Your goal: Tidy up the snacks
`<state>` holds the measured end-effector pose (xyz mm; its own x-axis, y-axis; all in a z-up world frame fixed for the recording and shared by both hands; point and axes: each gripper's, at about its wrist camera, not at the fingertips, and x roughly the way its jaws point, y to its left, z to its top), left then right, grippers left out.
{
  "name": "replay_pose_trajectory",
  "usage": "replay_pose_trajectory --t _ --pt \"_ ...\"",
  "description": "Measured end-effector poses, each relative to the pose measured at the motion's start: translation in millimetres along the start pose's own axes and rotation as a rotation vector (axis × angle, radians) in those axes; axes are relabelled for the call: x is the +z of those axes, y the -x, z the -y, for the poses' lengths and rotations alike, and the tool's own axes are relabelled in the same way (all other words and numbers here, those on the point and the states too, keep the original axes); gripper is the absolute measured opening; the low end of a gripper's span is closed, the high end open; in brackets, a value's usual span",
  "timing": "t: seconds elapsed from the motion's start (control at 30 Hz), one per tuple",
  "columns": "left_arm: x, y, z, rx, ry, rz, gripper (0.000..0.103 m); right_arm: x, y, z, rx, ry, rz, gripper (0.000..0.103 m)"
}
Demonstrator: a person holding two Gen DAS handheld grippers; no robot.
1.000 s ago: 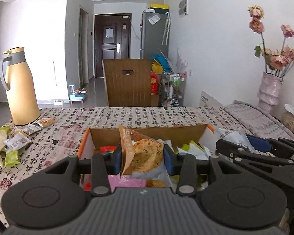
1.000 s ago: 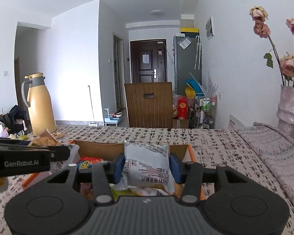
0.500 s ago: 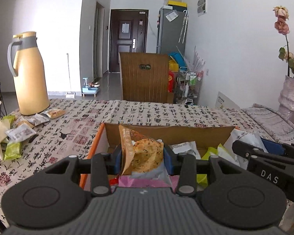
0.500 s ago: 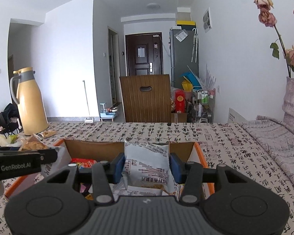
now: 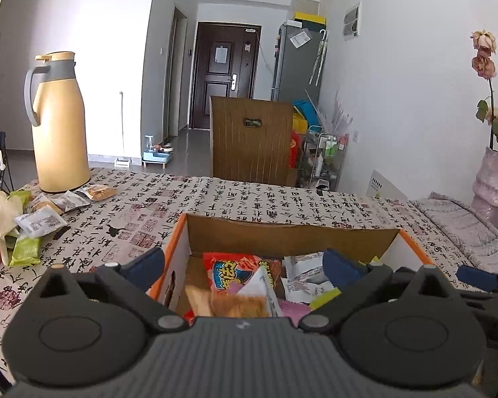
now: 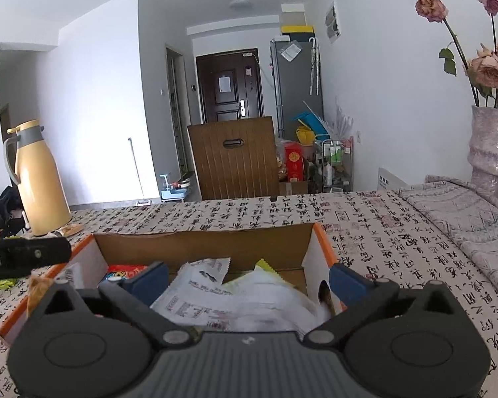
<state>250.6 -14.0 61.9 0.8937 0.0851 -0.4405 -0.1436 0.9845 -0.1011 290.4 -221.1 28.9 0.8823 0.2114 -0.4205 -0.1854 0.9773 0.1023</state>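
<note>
Loose snacks [image 5: 40, 222] lay by the flask [image 5: 58, 122] at far left, likely next to go. Left gripper [image 5: 245, 267] hung over the box [image 5: 292, 232] with fingers wide and empty, a packet [image 5: 237, 270] lying inside beneath it. Right gripper [image 6: 249, 280] was likewise spread wide and empty over the white packets [image 6: 249, 298] in the box's right half.

The left gripper [image 5: 244, 267] is now standing spread wide over the cardboard box [image 5: 289, 232]; a second ago it was clamping the brown cracker packet [image 5: 239, 305], which is now lying loose and blurred among the snacks below. The right gripper [image 6: 247, 280] is likewise standing wide apart, and the white snack bag [image 6: 249, 301] it was pinching is now resting on the pile inside the box.
</note>
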Motion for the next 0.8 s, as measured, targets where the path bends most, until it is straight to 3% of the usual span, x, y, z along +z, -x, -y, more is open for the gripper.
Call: replay_pose_trajectory --t 0.43,0.8 --pt "-0.7 32.8 6.6 -0.007 -0.053 0.003 0.103 -4.9 28.6 3.9 -0.010 -0.008 -0.019 0.103" --pt "-30.8 80.7 -6.4 0.002 -0.078 -0.008 0.103 -31.5 85.5 5.0 0.033 -0.002 -0.020 0.103"
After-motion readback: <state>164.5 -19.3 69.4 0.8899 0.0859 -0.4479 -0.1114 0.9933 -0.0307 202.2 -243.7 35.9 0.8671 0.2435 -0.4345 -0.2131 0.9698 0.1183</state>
